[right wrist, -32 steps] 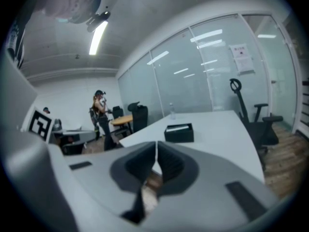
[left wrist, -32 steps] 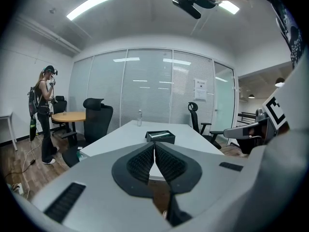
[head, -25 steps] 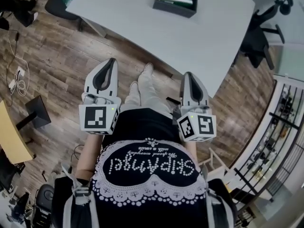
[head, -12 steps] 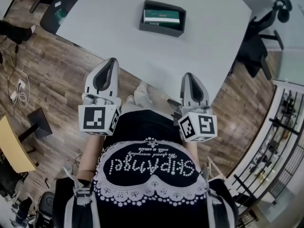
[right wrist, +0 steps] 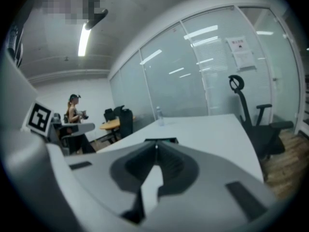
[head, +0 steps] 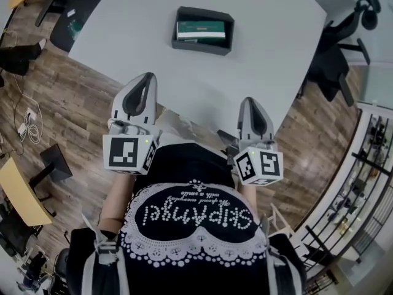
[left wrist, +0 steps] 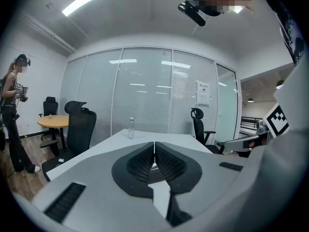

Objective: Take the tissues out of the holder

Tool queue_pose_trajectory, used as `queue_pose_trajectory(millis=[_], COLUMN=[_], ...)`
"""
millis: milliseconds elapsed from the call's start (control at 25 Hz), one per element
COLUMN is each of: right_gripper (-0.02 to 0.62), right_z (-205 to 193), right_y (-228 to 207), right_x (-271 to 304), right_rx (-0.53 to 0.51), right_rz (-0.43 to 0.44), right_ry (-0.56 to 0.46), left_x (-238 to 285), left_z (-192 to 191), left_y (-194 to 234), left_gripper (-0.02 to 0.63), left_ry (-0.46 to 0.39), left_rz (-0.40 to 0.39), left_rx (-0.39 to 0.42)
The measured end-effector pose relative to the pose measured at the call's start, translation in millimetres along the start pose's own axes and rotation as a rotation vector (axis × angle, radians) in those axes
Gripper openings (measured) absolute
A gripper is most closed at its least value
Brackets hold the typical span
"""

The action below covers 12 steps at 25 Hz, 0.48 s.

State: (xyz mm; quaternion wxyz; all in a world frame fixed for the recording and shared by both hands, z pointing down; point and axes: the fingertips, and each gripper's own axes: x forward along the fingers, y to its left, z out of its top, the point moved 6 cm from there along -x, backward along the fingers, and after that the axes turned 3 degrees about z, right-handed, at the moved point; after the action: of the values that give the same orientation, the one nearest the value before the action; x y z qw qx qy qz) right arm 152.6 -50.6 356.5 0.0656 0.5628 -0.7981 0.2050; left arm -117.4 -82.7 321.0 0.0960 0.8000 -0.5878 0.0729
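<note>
A dark open holder sits on the white table, with a green-topped tissue pack lying inside it. My left gripper hangs at the table's near edge, shut with nothing in it, well short of the holder. My right gripper is also shut and empty, over the near edge to the right. In the left gripper view the jaws meet tip to tip. In the right gripper view the gripper points at the holder further along the table.
A clear bottle stands far down the table. Black office chairs stand at the table's right side and another at its left. A person stands by a round wooden table. Glass walls lie behind.
The holder and table have come nearer in the head view. Both grippers now reach the table's near edge, jaws still shut.
</note>
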Motion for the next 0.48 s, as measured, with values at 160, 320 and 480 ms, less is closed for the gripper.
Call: queue_pose_trajectory(millis=[160,320,480], right_gripper=[0.034,0.034,0.034], right_z=[7,11,13], right_y=[-6,1,18], right_x=[1,6,13], right_rx=[0.006,0.009,0.025], right_rz=[-0.031,-0.042,-0.046], right_ry=[-0.012,-0.015,-0.03], left_x=[11,18,22], left_z=[4,9,13], left_y=[-1,3,13], left_gripper=[0.029,0.029,0.029], left_ry=[-0.002,0.003,0.008], left_rz=[-0.022,-0.058,-0.09], left_rx=[0.002,0.004,0.015])
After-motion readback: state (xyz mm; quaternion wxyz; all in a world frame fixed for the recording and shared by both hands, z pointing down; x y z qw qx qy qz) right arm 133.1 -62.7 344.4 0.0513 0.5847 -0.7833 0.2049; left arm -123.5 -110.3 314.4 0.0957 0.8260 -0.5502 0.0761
